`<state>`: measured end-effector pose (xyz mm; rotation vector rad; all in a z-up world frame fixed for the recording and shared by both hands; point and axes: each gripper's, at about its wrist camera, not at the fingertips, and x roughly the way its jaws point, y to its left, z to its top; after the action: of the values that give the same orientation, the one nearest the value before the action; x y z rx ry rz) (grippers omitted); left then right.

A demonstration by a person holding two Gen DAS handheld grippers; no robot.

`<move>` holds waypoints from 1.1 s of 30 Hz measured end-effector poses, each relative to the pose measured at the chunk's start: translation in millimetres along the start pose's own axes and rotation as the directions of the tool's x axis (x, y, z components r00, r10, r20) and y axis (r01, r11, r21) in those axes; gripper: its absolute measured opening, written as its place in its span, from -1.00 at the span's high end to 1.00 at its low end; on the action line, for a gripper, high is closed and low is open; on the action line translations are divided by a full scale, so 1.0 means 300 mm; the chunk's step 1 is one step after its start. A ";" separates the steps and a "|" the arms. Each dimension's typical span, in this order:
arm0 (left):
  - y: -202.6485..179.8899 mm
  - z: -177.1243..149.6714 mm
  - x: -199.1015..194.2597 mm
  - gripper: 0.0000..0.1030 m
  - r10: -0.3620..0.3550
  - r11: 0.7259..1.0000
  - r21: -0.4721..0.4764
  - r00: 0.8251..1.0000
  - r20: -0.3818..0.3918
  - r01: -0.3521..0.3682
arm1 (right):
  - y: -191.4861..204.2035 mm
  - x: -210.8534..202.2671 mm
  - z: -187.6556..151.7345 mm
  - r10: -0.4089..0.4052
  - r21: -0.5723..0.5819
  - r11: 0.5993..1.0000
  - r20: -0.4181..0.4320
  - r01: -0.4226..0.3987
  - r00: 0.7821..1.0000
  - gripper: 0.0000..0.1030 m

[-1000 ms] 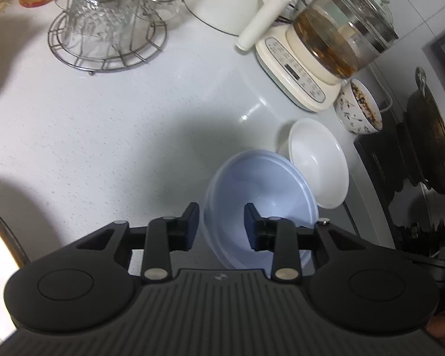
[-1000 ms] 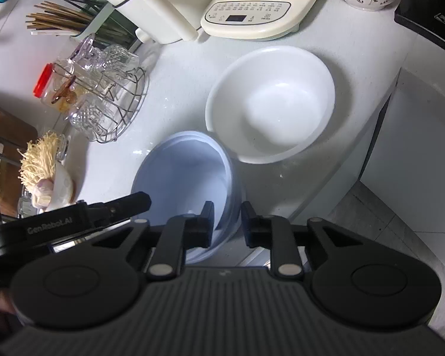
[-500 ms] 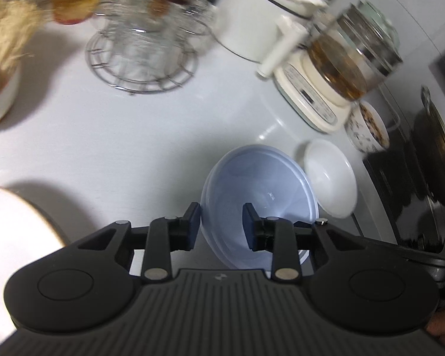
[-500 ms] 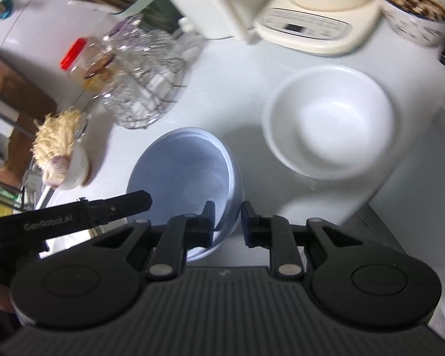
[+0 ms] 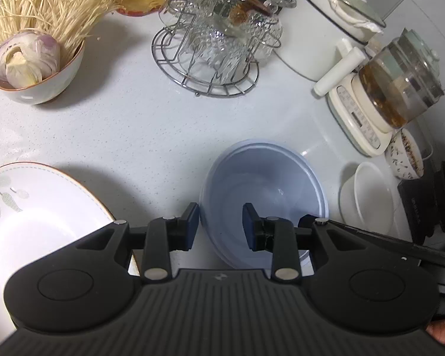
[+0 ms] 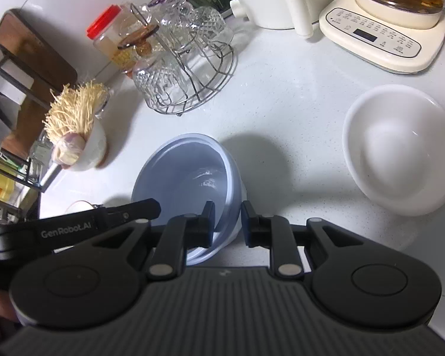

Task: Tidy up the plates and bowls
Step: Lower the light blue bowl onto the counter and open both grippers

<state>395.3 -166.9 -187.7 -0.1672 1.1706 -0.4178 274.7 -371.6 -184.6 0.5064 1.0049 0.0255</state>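
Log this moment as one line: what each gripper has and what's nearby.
left gripper: shut on blue bowl rim | right gripper: shut on opposite rim | bowl: lifted | white bowl: on counter | leaf-pattern plate: at left

The blue bowl (image 5: 264,184) looks like smooth, satiny plastic. The white bowl (image 6: 400,148) is glossy, ceramic-looking. The table (image 5: 133,124) is smooth, finely speckled white stone. The rack (image 5: 204,80) is shiny metal wire holding cut glass. Each gripper (image 5: 219,222) is matt black plastic.

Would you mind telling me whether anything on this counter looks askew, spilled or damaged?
Only the blue bowl looks askew: both grippers pinch opposite sides of its rim, holding it tilted above the counter. Nothing looks spilled or broken.
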 end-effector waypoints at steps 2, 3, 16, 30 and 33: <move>-0.001 -0.002 0.006 0.30 0.009 1.000 -0.004 1.000 -0.007 -0.009 | 0.003 0.005 -0.001 0.000 0.008 1.000 -0.020 0.001 1.000 0.54; -0.001 -0.003 0.006 0.30 0.010 1.000 -0.002 1.000 -0.007 -0.010 | 0.004 0.003 -0.004 0.001 0.008 1.000 -0.020 0.000 1.000 0.54; -0.011 -0.018 -0.052 0.28 0.002 1.000 0.028 1.000 0.031 -0.003 | 0.027 -0.049 -0.020 -0.063 -0.032 0.997 0.051 0.065 0.997 -0.14; -0.122 -0.083 -0.349 0.28 -0.068 0.983 0.179 0.984 0.163 0.038 | 0.094 -0.305 -0.068 -0.080 -0.032 0.995 0.270 0.092 0.960 -0.14; -0.129 -0.105 -0.404 0.28 -0.077 0.976 0.217 0.981 0.180 0.037 | 0.125 -0.356 -0.086 -0.080 -0.049 0.994 0.306 0.099 0.949 -0.14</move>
<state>318.2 -150.7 -82.9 -0.0531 0.9303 -0.5632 203.3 -354.8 -94.6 0.3911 0.7211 -0.0989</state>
